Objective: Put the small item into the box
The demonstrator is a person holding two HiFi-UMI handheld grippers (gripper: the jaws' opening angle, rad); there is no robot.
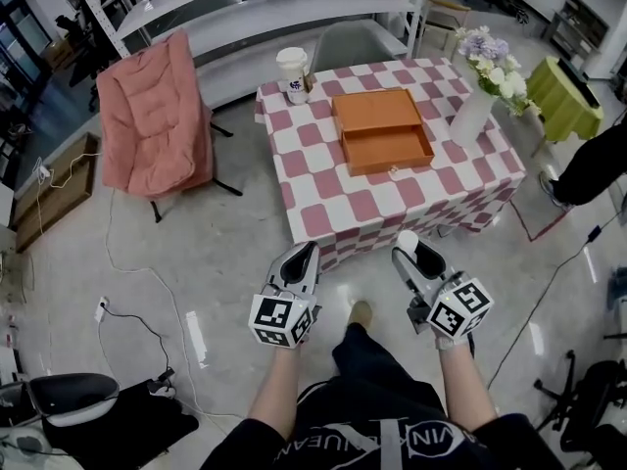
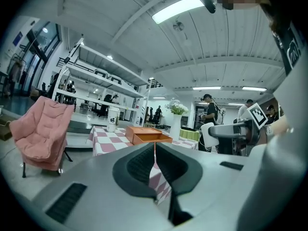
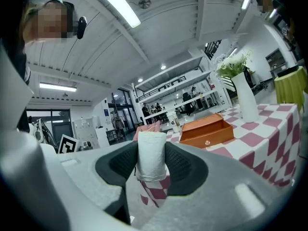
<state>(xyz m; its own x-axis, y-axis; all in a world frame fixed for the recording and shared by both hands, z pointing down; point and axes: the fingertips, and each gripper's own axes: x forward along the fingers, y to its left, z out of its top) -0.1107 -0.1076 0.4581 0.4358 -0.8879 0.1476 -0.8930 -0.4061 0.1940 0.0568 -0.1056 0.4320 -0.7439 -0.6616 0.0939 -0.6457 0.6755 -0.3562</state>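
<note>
An open orange box [image 1: 385, 143] with its lid [image 1: 376, 110] flat behind it lies on the pink-and-white checked table [image 1: 338, 211]. The box also shows in the left gripper view [image 2: 147, 134] and the right gripper view [image 3: 208, 132]. My right gripper [image 1: 409, 243] hangs short of the table's near edge, shut on a small white roll [image 3: 151, 157] that stands upright between its jaws; the roll's top [image 1: 408, 240] shows in the head view. My left gripper [image 1: 307, 253] is beside it, shut and empty [image 2: 154, 160].
On the table stand a paper cup [image 1: 293, 71] at the far left corner and a white vase of flowers [image 1: 477, 105] at the right. A pink padded chair [image 1: 152, 116] stands left of the table. Cables [image 1: 127, 272] run over the floor. A green-covered stand [image 1: 567, 100] is at far right.
</note>
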